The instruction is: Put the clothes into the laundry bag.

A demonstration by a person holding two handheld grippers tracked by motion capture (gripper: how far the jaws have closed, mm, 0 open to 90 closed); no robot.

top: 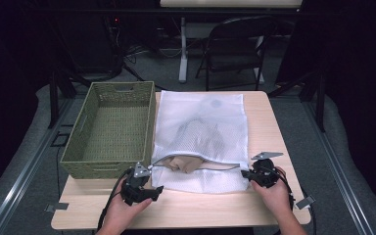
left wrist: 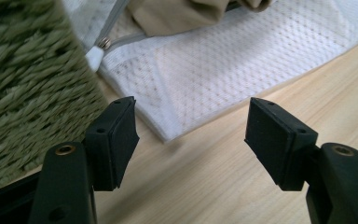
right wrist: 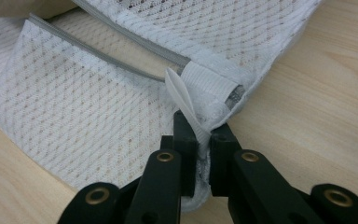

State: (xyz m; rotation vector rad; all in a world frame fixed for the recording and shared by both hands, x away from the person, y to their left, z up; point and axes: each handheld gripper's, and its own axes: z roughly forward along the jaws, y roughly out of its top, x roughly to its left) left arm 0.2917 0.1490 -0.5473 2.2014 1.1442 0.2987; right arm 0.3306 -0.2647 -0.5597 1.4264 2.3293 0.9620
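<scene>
A green woven basket (top: 112, 128) sits on the wooden table (top: 274, 122); beyond, perhaps a folding chair (top: 235, 49).

A fixed high camera looks forward and down over the wooden table (top: 274, 122), the mesh bag (top: 200, 122) at centre and the green basket (top: 110, 127) toward nine o'clock. Each gripper camera rides low and close, looking along its own jaws: the left at the bag's near corner (left wrist: 177, 84) and basket wall (left wrist: 28, 84), the right at the bag's zipper end (right wrist: 205, 79).
</scene>
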